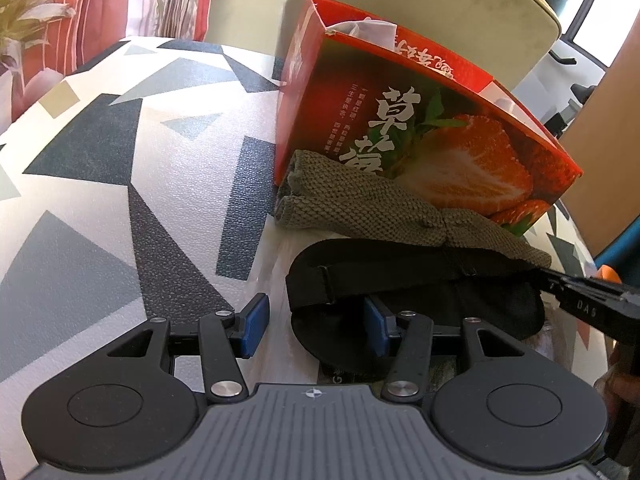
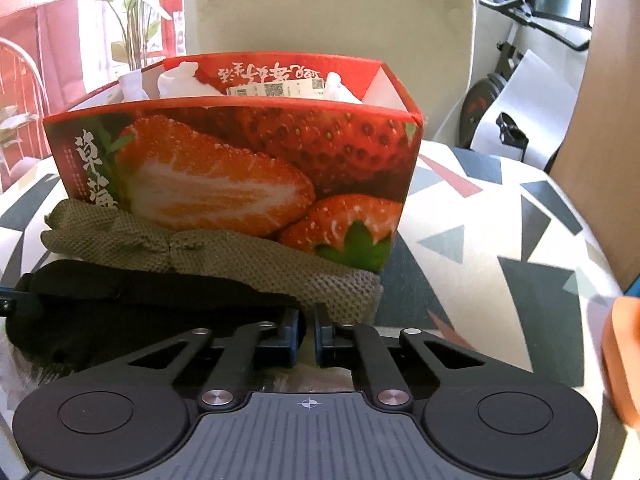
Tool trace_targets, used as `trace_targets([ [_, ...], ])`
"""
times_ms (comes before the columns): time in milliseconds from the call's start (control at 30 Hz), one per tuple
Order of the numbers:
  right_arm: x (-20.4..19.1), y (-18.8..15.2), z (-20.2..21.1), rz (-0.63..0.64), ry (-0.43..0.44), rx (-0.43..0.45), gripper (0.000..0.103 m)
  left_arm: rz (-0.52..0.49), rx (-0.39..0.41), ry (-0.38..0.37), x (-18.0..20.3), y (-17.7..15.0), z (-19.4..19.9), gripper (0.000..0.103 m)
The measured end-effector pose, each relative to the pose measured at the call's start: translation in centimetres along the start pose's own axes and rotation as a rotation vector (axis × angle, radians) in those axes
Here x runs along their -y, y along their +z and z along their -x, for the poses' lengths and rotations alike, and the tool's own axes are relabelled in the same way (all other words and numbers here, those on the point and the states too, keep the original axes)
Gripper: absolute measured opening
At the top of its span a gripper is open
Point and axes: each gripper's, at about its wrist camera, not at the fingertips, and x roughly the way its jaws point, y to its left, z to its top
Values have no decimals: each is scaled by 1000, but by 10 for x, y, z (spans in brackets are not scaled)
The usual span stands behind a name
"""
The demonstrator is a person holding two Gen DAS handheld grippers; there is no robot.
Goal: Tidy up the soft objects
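A black eye mask [image 1: 420, 280] with a strap lies on the patterned table, in front of an olive knitted cloth [image 1: 360, 204] that rests against a red strawberry box [image 1: 440, 128]. My left gripper [image 1: 316, 326] is open, its right pad over the mask's left end. In the right wrist view the mask [image 2: 120, 304] is at the left, the olive cloth [image 2: 224, 256] runs along the box [image 2: 240, 176]. My right gripper [image 2: 307, 334] is nearly closed at the mask's right end, by the cloth's corner; whether it pinches anything is unclear. White soft items [image 2: 176, 80] sit inside the box.
The table [image 1: 120, 200] has a white, grey and dark geometric cover. A beige chair [image 2: 328, 12] stands behind the box. An orange object [image 2: 624, 360] is at the right edge. The right gripper's arm [image 1: 592, 304] reaches in from the right.
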Motion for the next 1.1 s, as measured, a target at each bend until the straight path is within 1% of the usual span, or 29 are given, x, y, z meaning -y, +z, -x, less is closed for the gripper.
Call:
trace_targets([
  [67,1,-2,1,-20,20,-6,7,8,-2,-10,-1,1,0,54],
  [133,3,-3,1,-55,53,-19,12,17,-3,-24,-2,3,-1,54],
  [267,11,-2,3,-157,119,-33,16,41,-7,-40,-3,4,-1,55],
  [367,20,-3,7,-236,179,-40,21,36,-3,-40,-3,2,-1,55],
  [433,24,-5,8,-267,193,-50,27,24,-2,-35,-1,1,-1,55],
  [667,33,-8,19,-337,211,-30,30,13,3,-28,0,-1,-1,55],
  [900,34,-6,28,-356,230,-8,32,8,8,-26,0,-2,-2,55],
  [1000,37,-6,29,-401,266,-3,32,10,8,-26,0,-2,-2,55],
  [1100,46,-9,29,-496,333,-6,36,9,8,-26,0,-3,-2,55],
])
